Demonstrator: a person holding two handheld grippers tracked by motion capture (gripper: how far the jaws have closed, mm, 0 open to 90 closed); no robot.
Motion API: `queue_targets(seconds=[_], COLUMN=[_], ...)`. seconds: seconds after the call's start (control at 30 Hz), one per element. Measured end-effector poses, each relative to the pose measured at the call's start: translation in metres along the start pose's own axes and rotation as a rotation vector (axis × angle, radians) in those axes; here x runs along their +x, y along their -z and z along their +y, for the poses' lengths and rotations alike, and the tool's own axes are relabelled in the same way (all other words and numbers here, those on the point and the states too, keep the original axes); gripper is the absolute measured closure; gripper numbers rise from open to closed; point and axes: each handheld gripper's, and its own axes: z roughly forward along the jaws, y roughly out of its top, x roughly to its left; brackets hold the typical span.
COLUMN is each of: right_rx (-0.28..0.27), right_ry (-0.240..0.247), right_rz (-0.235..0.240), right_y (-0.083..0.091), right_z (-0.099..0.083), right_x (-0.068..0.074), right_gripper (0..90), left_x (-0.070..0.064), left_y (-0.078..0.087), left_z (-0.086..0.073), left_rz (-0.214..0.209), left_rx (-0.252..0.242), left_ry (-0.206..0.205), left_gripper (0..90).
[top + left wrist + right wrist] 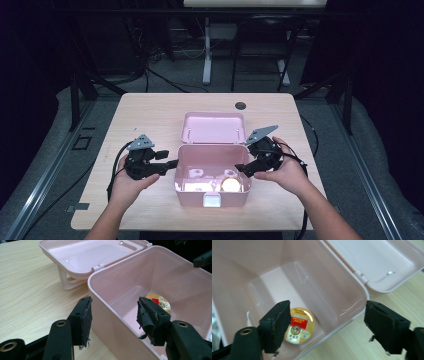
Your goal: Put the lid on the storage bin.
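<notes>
Pale wood desk (150,112), dark room around it. At its middle a pink plastic box (212,172) stands open, its lid (213,127) folded back flat behind the hinge, inner face up.

Inside the box, on the floor toward its right front corner, lies a round gold tin (300,325), flat, lid up. The lid carries a red band with print and a round emblem below it; the writing is too small and blurred to read. The high view also shows one or two pale small things (196,174) on the box floor to the left of the tin; cannot tell what they are.

Left gripper (113,320): held at the box's left wall, fingers (82,320) apart and straddling that wall, one outside over the desk, one inside the box. No pad touches the wall so far as can be seen.

Right gripper (327,325): at the box's right wall, fingers (275,325) apart, likewise straddling the rim, one inside just above the tin, one outside over the desk. Nothing held.

A hand (131,185) grips each tool from below; the grey three-cornered plates sit on top.
</notes>
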Motion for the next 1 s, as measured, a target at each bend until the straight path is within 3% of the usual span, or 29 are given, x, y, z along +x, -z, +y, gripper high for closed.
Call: queue_targets(seconds=[0.13, 0.23, 0.43, 0.6, 0.77, 1.0], right_rx=[-0.090, -0.140, -0.139, -0.176, -0.179, -0.209], right_ry=[-0.028, -0.065, -0.094, -0.135, -0.154, -0.187], right_rz=[-0.022, -0.037, -0.064, -0.051, -0.082, -0.101], right_y=[0.004, 0.005, -0.001, 0.000, -0.003, -0.003], right_z=[-0.002, -0.004, -0.006, -0.004, -0.003, -0.002], right_x=[-0.003, -0.007, -0.013, -0.017, -0.017, -0.019], right_gripper=[34.8, 37.8, 42.2, 46.9, 51.7, 51.8], left_x=[-0.002, -0.002, -0.001, -0.002, -0.002, -0.004], left_y=[-0.002, -0.004, -0.005, -0.006, -0.007, -0.009], left_z=[-0.001, -0.002, -0.004, -0.005, -0.006, -0.007], left_rz=[0.002, -0.002, -0.002, -0.007, -0.003, -0.015], left_rx=[0.002, 0.004, 0.000, 0.003, 0.000, 0.002], left_ry=[-0.009, -0.019, -0.002, -0.001, -0.002, -0.006], left_gripper=[48.3, 50.1, 56.2, 63.6, 72.6, 79.6])
